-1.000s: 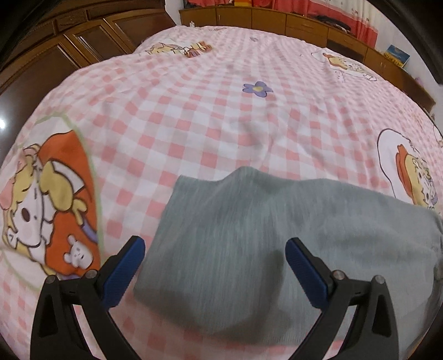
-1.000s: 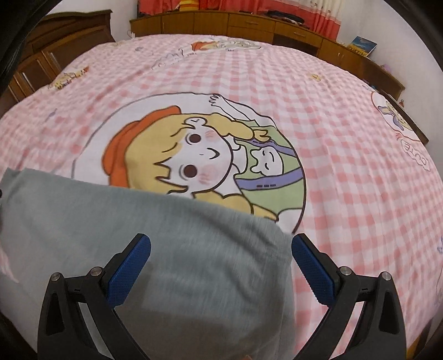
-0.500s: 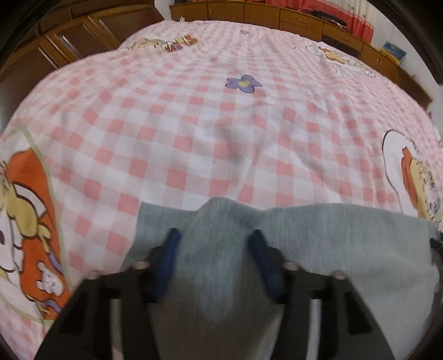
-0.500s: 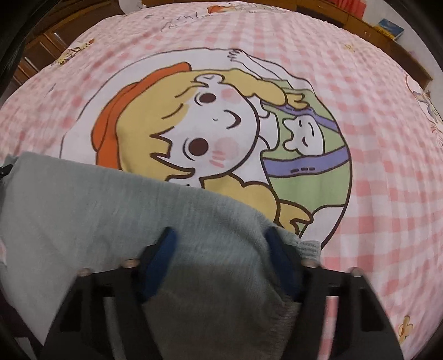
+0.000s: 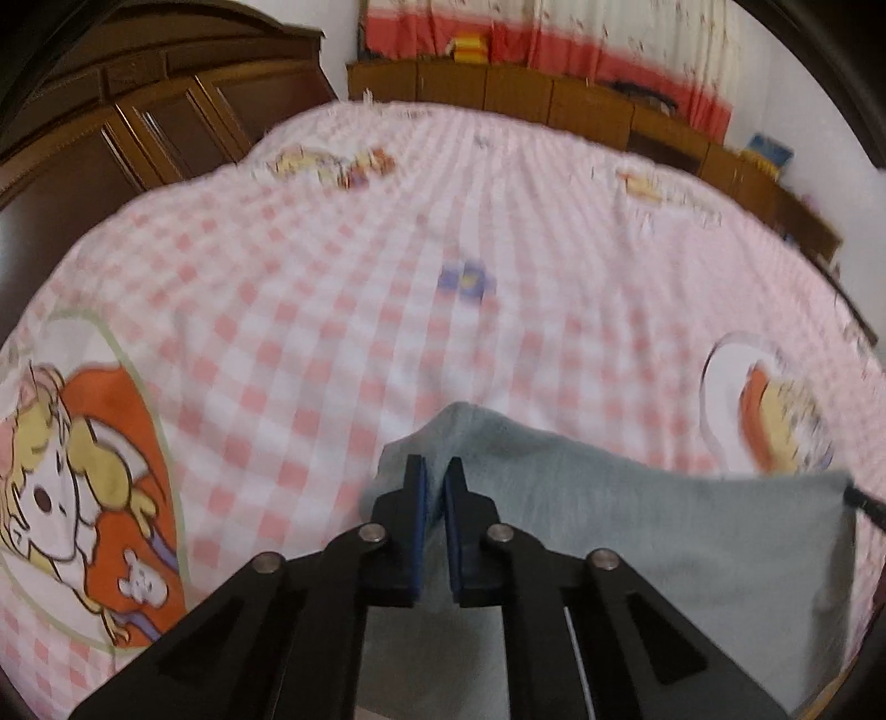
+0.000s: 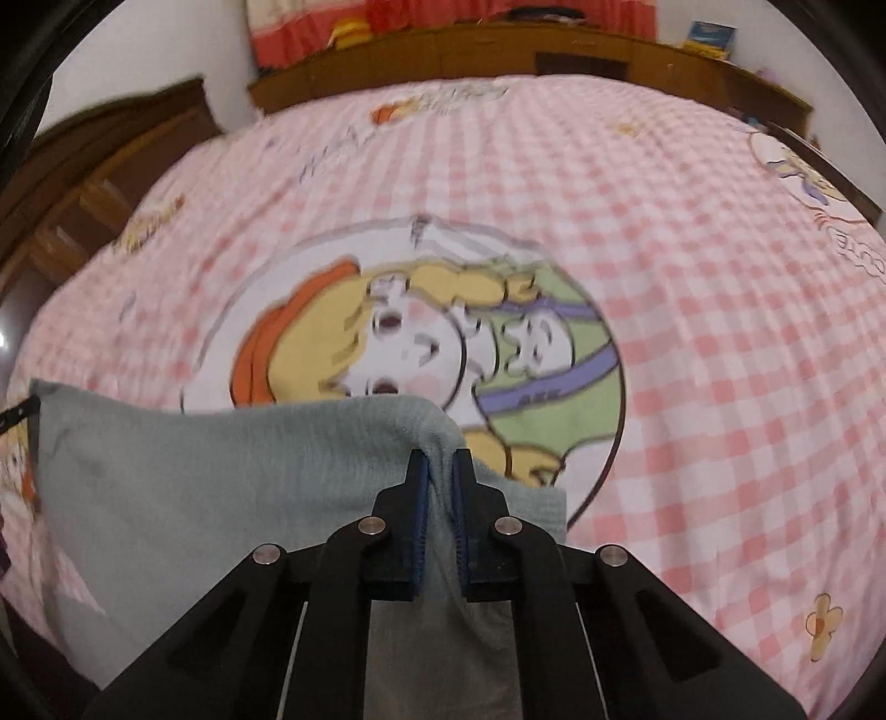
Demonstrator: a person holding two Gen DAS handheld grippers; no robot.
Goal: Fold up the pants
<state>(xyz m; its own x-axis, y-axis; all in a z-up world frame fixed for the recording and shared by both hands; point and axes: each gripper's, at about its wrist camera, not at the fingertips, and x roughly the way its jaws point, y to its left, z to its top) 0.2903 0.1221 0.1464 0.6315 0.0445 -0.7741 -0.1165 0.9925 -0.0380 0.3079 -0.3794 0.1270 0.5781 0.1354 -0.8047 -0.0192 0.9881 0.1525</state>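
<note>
A bed (image 5: 310, 288) covered in a pink-and-white checked sheet fills both views, with dark wooden wardrobes (image 5: 138, 138) along its left side and a low wooden headboard cabinet (image 5: 554, 99) at its far end, red-and-white curtains (image 5: 554, 39) hanging behind. Cartoon prints of a blonde girl in an orange hat lie on the sheet; the largest one, in the right wrist view, sits in a round panel (image 6: 421, 354) near the middle of the bed.

The pants (image 5: 664, 531), a grey-green knit, are at the near edge of the bed, spread between the two tools with their upper edge raised off the sheet. In the right wrist view the pants (image 6: 221, 476) stretch away to the left, partly covering the lower rim of the round panel.

The left tongs (image 5: 434, 487) are pinched together on a bunched peak of the cloth at its left end, blue pads pressing the fabric from both sides. The right tongs (image 6: 439, 482) are likewise clamped on a fold of the cloth at its right end, the fabric draping over and down between the black arms.

A small purple flower print (image 5: 465, 279) lies on the sheet beyond the left tongs, well apart from the pants.
</note>
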